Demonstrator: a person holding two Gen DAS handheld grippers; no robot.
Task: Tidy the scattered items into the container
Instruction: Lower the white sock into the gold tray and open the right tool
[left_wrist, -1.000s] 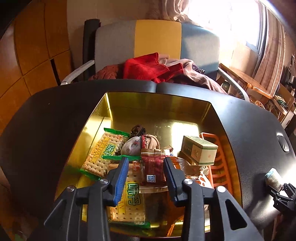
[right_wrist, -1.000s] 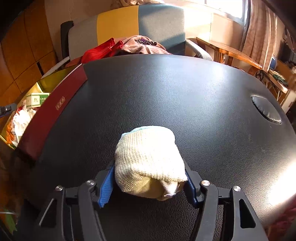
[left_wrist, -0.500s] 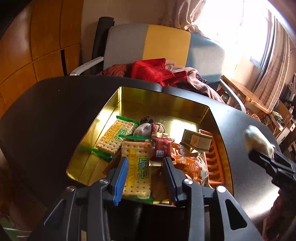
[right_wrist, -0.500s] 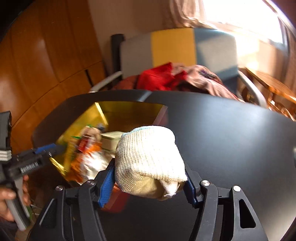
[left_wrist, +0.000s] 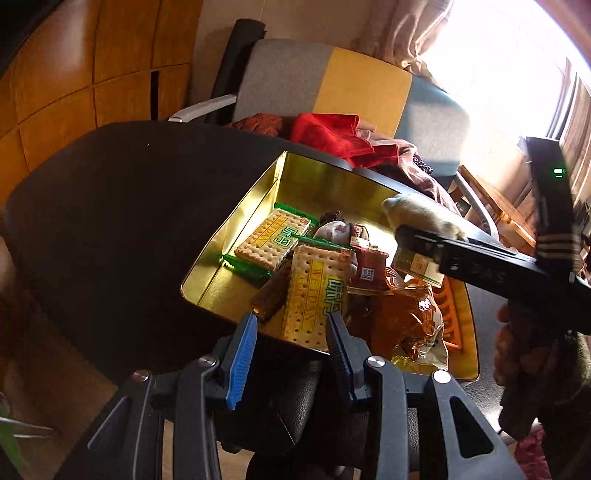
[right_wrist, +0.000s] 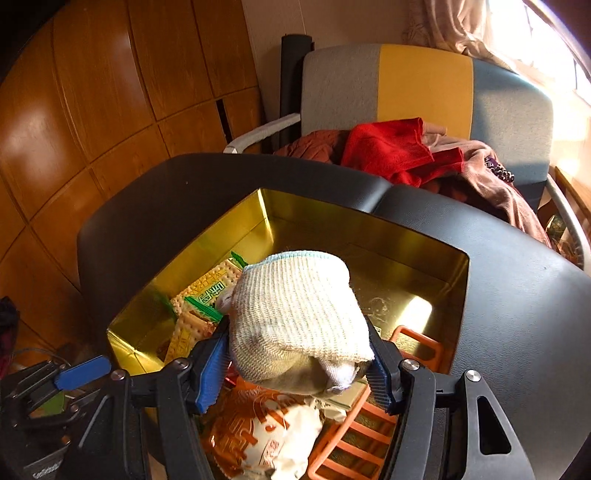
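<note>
The gold tin (left_wrist: 325, 181) (right_wrist: 325, 229) sits on the black table and holds cracker packs (left_wrist: 317, 291), an orange snack bag (left_wrist: 406, 321) (right_wrist: 258, 435), a small green box (left_wrist: 417, 264) and an orange rack (right_wrist: 354, 424). My right gripper (right_wrist: 299, 365) is shut on a rolled cream sock (right_wrist: 299, 314) and holds it above the tin's near right part; it also shows in the left wrist view (left_wrist: 424, 236), with the sock (left_wrist: 421, 214) at its tip. My left gripper (left_wrist: 291, 343) is open and empty at the tin's near edge.
The black table (left_wrist: 110, 221) (right_wrist: 517, 314) surrounds the tin. A grey and yellow chair (right_wrist: 424, 85) with red and brown clothes (right_wrist: 391, 151) stands behind it. Wooden wall panels (right_wrist: 92, 103) are at the left.
My right gripper has carried the sock from the table's right side to above the tin. My left gripper has drawn back from inside the tin to its near edge, still open.
</note>
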